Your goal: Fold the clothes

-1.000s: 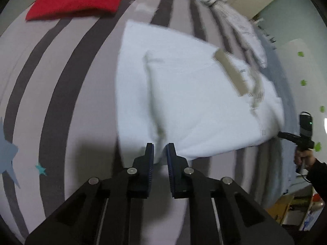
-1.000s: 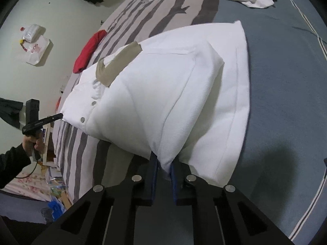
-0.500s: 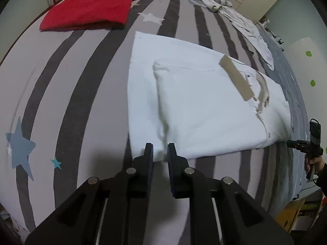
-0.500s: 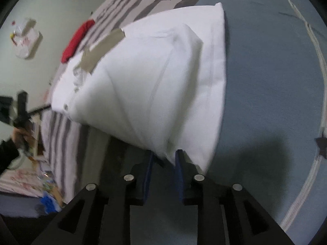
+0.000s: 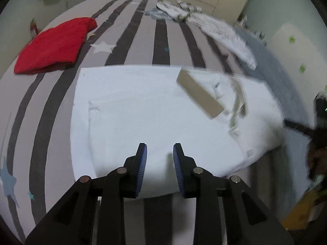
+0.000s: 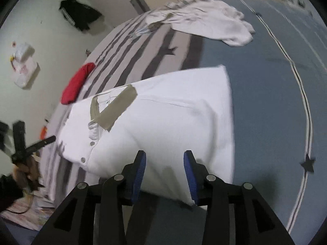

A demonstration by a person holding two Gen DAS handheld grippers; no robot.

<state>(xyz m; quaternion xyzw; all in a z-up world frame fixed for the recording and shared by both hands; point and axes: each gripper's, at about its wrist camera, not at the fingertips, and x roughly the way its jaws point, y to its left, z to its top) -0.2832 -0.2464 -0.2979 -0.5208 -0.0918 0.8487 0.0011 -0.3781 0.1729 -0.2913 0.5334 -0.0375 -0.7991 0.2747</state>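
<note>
Pale walls and cream cupboard doors close in a bed (image 5: 51,110) whose cover is grey with dark stripes and stars on one part and plain blue (image 6: 271,106) on the other. Spread flat over the join of the two lies a folded white shirt (image 5: 155,118), buttons and collar toward one end, with a tan collar band (image 5: 199,95) showing on top. Its folded edge lies nearest both cameras.

At the far end of the bed a crumpled white garment (image 6: 212,23) lies loose. Off to one side, well apart from the shirt, sits a folded red cloth (image 5: 53,45). A dark piece of clothing (image 6: 78,17) hangs on the wall.

Left tongs (image 5: 159,153) hang over the near edge of the shirt, blue pads parted with only white cloth seen between them, gripping nothing. Right tongs (image 6: 164,161) are likewise spread wide over the shirt's near corner and hold nothing. Seen from the right wrist, a person's hand (image 6: 24,164) at the bed's edge grips the left tool; that part is blurred.
</note>
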